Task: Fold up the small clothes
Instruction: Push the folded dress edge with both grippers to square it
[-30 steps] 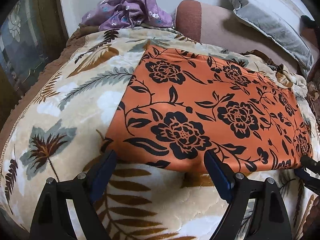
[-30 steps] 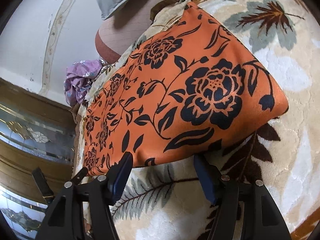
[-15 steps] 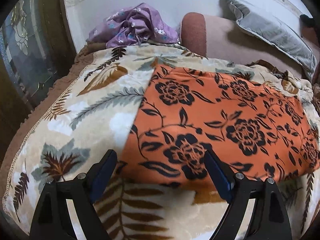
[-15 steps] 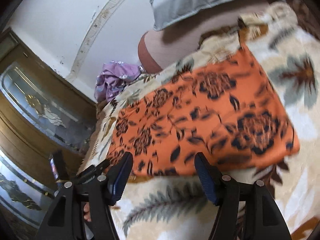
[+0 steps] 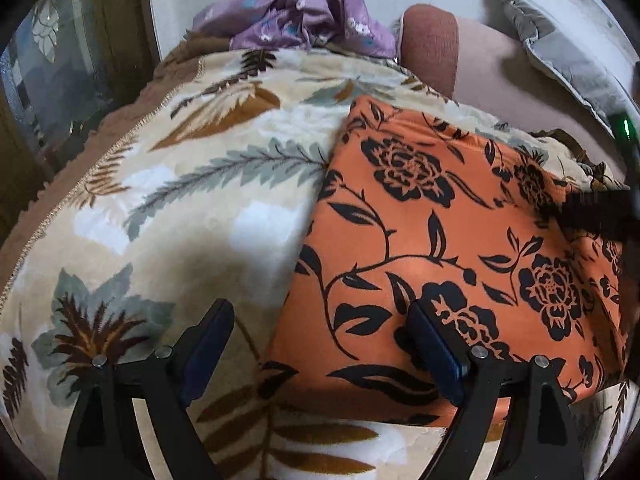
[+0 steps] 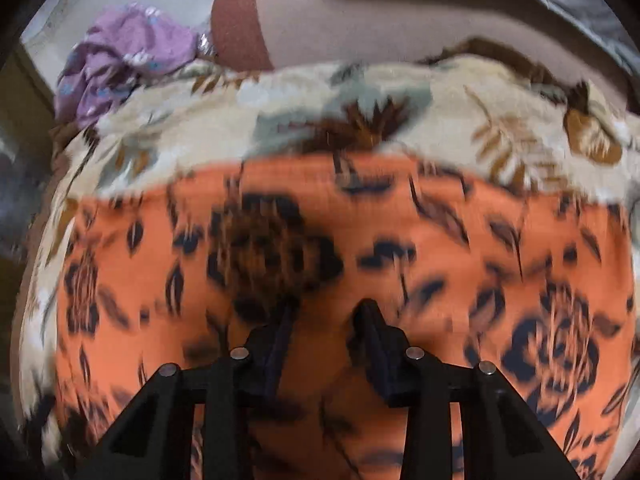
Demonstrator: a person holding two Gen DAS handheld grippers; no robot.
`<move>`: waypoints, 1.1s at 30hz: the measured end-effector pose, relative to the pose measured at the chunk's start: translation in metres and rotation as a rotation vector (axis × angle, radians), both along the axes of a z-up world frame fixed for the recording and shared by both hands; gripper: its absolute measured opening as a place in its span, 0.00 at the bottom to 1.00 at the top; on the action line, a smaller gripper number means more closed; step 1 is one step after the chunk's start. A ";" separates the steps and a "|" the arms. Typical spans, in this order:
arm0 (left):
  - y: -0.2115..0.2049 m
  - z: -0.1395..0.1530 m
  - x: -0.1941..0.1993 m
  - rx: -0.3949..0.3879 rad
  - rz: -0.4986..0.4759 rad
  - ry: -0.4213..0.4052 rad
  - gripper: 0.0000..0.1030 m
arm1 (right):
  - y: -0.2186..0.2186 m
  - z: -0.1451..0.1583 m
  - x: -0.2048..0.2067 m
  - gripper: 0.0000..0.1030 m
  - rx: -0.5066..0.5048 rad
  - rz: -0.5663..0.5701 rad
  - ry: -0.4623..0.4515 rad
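Your left wrist view is sharp and evenly lit, soft indoor light, with a dull shadow pooling on the blanket (image 5: 208, 208) at centre left. Your right wrist view is smeared with motion blur; the orange cloth (image 6: 400, 240) pattern streaks. Both frames bend and darken at the fisheye corners.

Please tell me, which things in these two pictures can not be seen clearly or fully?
- Right wrist view: motion blur smears the orange floral garment; whether the closing right gripper pinches it cannot be told.
- Left wrist view: the garment's right edge is hidden by a blurred dark shape.
- Left wrist view: the purple cloth is cut off by the top edge.
- Left wrist view: the grey pillow runs past the rim.
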State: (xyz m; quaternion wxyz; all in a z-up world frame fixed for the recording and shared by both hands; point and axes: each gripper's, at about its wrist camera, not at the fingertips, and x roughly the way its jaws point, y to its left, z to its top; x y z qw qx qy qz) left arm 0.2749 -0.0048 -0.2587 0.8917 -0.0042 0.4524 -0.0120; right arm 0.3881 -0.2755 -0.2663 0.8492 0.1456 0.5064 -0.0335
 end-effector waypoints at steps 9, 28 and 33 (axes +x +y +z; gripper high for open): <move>0.001 -0.002 0.000 -0.016 -0.011 0.007 0.86 | 0.116 0.033 0.027 0.38 0.126 0.350 -0.121; -0.020 0.005 -0.022 -0.007 -0.080 -0.019 0.86 | -0.019 0.037 -0.104 0.55 0.359 0.092 -0.166; -0.024 0.013 -0.040 -0.064 -0.126 -0.009 0.86 | -0.088 0.020 -0.192 0.60 0.494 -0.061 -0.161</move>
